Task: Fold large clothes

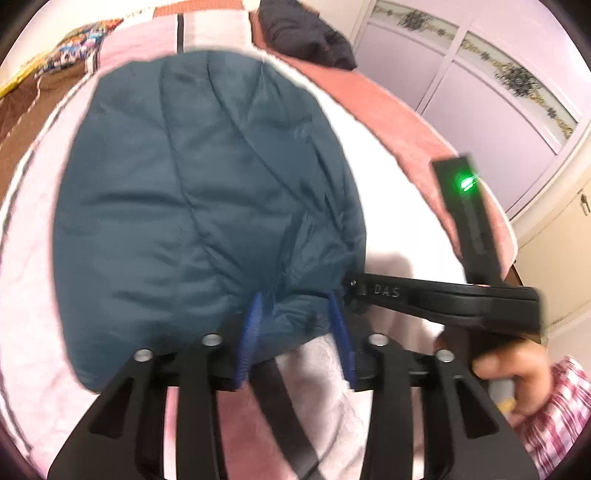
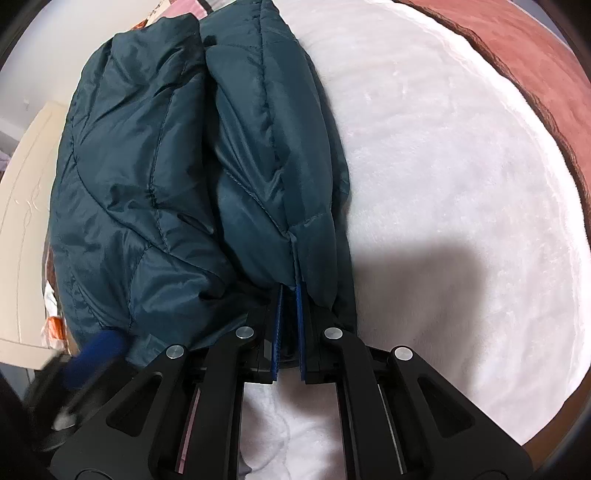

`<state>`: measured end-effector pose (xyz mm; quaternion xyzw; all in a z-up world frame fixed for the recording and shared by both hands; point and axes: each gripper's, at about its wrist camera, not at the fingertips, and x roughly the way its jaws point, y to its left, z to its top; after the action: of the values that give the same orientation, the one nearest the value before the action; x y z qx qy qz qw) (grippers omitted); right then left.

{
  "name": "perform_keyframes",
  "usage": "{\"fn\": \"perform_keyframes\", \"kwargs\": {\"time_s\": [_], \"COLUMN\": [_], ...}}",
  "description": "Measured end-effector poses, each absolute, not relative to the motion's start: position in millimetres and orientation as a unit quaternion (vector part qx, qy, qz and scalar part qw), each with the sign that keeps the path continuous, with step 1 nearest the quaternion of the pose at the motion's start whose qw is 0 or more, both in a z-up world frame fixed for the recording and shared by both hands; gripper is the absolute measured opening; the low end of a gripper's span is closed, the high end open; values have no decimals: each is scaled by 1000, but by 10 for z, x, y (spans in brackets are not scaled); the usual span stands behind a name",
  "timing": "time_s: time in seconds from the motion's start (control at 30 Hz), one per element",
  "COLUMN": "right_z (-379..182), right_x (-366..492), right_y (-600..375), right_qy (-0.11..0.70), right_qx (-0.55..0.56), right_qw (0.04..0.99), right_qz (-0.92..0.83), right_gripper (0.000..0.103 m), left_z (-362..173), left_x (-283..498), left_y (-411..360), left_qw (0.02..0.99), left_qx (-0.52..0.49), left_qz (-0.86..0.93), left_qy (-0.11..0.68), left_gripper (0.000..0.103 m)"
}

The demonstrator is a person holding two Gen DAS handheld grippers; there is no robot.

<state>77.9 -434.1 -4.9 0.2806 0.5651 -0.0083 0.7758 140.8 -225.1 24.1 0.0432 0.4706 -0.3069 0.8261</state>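
A teal quilted jacket (image 1: 192, 192) lies folded in a thick bundle on a white fleece blanket (image 1: 391, 206). My left gripper (image 1: 295, 306) is at its near edge, open, its blue pads apart, with a puff of the hem loose between them. In the right wrist view the jacket (image 2: 147, 166) fills the left half. My right gripper (image 2: 290, 293) is shut on the jacket's near hem, pads nearly together. From the left wrist view the right gripper (image 1: 360, 291) reaches in from the right, held by a hand (image 1: 513, 369). The left gripper (image 2: 92, 354) shows as a blue blur at lower left.
A pink-brown blanket (image 1: 388, 110) borders the white one on the far right, with a dark garment (image 1: 306, 33) at its far end. Patterned bedding (image 1: 66, 55) lies far left. Wardrobe doors (image 1: 480, 81) stand beyond the bed. White blanket (image 2: 461, 184) spreads bare right of the jacket.
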Motion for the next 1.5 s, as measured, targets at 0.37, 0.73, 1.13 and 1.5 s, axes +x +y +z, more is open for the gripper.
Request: {"fn": "perform_keyframes", "kwargs": {"time_s": [0.37, 0.73, 1.13, 1.5], "right_z": [-108, -73, -115, -117], "right_x": [709, 722, 702, 726], "right_y": [-4650, -4769, -4595, -4480], "right_qy": [559, 565, 568, 568], "right_qx": [316, 313, 313, 309], "right_qw": [767, 763, 761, 762], "right_qz": [9, 23, 22, 16], "right_gripper": [6, 9, 9, 9], "left_z": [818, 347, 88, 15], "left_x": [1698, 2425, 2533, 2553], "left_y": [-1149, -813, -877, -871], "left_qw": [885, 842, 838, 837], "left_qx": [23, -128, -96, -101], "left_qz": [-248, -227, -226, -219], "left_qy": [394, 473, 487, 491], "left_gripper": [72, 72, 77, 84]}}
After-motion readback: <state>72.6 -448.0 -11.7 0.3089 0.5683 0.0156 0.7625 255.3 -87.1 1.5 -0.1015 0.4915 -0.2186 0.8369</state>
